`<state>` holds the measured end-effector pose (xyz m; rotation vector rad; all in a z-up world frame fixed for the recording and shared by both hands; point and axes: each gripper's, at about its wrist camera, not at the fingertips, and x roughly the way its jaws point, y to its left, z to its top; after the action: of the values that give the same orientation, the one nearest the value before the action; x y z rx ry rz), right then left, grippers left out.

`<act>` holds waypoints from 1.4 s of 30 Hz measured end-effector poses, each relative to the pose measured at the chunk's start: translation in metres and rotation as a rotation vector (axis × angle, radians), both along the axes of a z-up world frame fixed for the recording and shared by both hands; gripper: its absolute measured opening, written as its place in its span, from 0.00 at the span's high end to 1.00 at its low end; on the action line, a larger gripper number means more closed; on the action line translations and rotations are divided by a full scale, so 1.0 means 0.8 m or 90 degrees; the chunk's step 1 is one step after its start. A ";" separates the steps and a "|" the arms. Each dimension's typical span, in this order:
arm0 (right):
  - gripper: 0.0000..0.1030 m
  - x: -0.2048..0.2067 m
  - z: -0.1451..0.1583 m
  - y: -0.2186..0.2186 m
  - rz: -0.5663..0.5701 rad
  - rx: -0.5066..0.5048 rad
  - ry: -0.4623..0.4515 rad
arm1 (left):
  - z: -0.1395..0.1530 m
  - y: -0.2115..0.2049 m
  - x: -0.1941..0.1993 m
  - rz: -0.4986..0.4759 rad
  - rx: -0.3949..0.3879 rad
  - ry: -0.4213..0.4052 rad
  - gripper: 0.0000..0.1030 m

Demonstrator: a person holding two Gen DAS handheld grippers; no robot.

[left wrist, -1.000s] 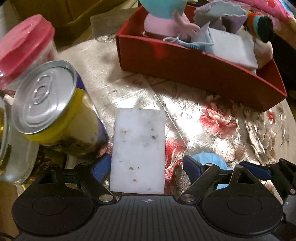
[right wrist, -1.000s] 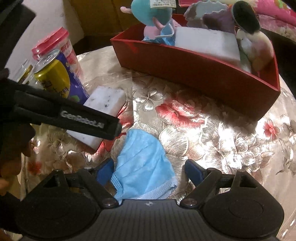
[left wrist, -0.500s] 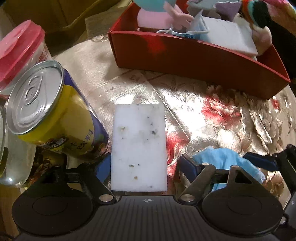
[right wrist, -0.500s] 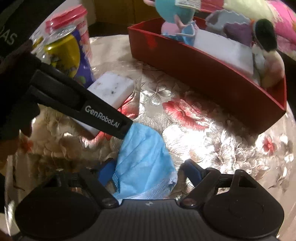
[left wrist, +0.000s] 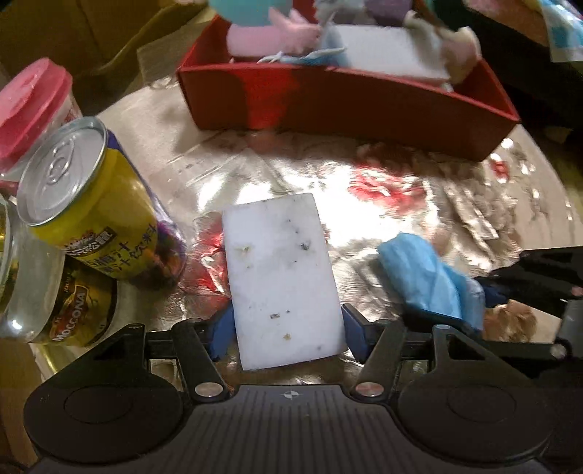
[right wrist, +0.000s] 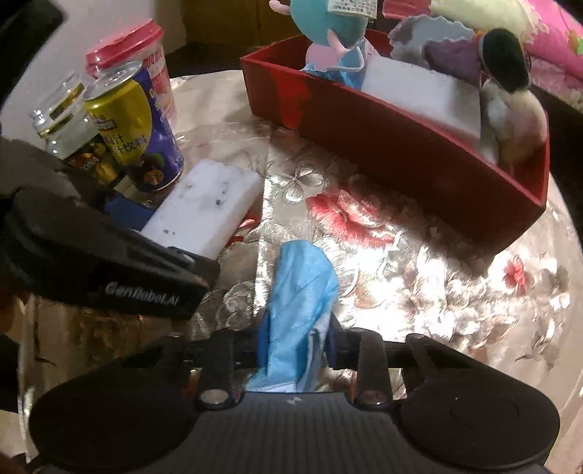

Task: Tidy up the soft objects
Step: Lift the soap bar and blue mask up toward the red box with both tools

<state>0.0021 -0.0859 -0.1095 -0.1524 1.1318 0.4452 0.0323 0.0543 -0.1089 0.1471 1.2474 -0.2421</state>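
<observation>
You are at the pick-up step with both tools at once. Your right gripper (right wrist: 293,339) has its jaws pinched tight on the blue face mask (right wrist: 302,288), which is bunched into a narrow fold between the blue pads and pokes out ahead of them over the floral tablecloth (right wrist: 419,277). Your left gripper (left wrist: 286,330) has just been closing, and the white sponge block (left wrist: 280,277) sits between its jaws, near end level with the pads; each pad looks to be at or just touching a long side, but I cannot tell whether they press yet, so treat that grip as unfinished. The sponge lies flat on the cloth, with the yellow drink can (left wrist: 91,208) and the Moccona jar (left wrist: 80,317) just to the left of the left tool, and the mask just to its right. Ahead of both tools, well apart, stands the red box (right wrist: 400,156), already holding a second white sponge (right wrist: 422,94) and plush toys (right wrist: 331,32). Next, I judge, you should finish squeezing the sponge until it dents slightly, then lift both tools straight up, keeping the left one clear of the can, carry them forward over the box's near wall, and let go inside.
</observation>
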 end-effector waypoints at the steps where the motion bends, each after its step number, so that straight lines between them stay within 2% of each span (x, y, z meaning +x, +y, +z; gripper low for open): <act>1: 1.00 -0.001 0.001 -0.001 -0.001 0.002 0.001 | 0.004 0.000 -0.002 -0.001 -0.004 -0.003 0.41; 30: 1.00 -0.001 0.087 -0.064 -0.099 0.091 -0.095 | 0.074 0.018 -0.010 0.004 -0.113 -0.086 0.41; 42: 1.00 0.033 0.131 -0.081 -0.136 0.124 -0.175 | 0.128 -0.005 0.033 0.011 -0.160 -0.155 0.41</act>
<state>0.0288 -0.1503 -0.0043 0.0767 0.8196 0.3294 0.0583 0.0506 -0.0064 -0.0509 0.9676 -0.3533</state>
